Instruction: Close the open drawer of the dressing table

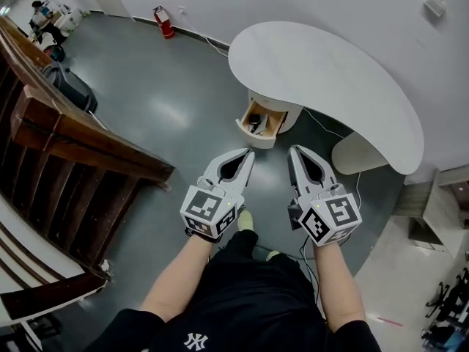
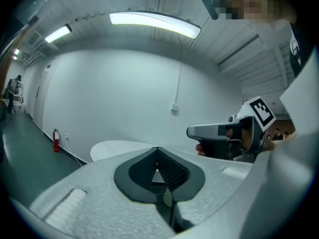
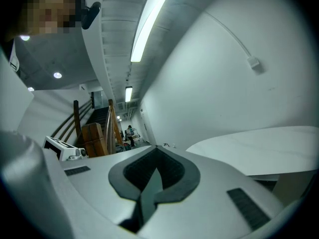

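A white dressing table (image 1: 330, 72) with a curved top stands by the wall. Its drawer (image 1: 261, 123) is pulled open, wood-lined, with small dark items inside. Both grippers hover side by side a little short of the drawer front. My left gripper (image 1: 249, 152) is shut with nothing in it, its tip just below the drawer's front corner. My right gripper (image 1: 294, 151) is also shut and empty, beside the drawer's right. In the left gripper view the table top (image 2: 119, 148) shows beyond the jaws and the right gripper (image 2: 192, 132) at right. The table top (image 3: 259, 146) fills the right gripper view's right.
A dark wooden stair railing (image 1: 80, 141) runs along the left. A red fire extinguisher (image 1: 163, 20) stands by the far wall. A cable (image 1: 326, 127) trails on the grey floor by the table's base (image 1: 359, 152). The person's feet (image 1: 245, 218) stand below the grippers.
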### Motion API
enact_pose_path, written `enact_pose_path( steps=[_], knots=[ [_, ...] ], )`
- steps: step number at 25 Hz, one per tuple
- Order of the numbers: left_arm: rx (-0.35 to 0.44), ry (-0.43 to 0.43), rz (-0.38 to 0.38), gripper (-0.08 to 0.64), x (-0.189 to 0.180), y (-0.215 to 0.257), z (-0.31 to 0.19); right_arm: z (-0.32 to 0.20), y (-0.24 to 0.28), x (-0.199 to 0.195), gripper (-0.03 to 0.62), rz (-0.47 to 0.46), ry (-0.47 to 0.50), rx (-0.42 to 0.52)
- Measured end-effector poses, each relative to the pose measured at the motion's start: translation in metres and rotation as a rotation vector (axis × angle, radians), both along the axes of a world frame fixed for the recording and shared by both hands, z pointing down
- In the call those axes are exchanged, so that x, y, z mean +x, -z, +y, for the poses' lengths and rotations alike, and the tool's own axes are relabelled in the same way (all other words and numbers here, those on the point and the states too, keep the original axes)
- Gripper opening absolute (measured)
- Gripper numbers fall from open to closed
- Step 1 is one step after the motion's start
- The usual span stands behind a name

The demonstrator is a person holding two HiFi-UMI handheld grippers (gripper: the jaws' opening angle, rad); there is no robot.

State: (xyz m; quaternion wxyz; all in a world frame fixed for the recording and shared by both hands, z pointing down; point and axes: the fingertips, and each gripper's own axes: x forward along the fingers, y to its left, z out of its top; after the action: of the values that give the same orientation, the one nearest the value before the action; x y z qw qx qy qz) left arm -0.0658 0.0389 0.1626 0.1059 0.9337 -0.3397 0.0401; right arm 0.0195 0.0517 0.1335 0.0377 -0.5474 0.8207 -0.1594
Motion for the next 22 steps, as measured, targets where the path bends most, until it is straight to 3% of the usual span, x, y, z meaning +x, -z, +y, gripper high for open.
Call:
enact_pose_path(
  steps=[12,22],
  knots=[
    [-0.02,0.002,-0.017,0.009,-0.009,-0.03,-0.06,-0.062,-0.016,-0.011,0.014,0.027,-0.006,-0.025],
    [-0.057,0.065,-0.044,0.009,0.019,-0.083,-0.121,-0.14,-0.07,0.006,0.014,0.046,0.107,-0.074]
  ],
)
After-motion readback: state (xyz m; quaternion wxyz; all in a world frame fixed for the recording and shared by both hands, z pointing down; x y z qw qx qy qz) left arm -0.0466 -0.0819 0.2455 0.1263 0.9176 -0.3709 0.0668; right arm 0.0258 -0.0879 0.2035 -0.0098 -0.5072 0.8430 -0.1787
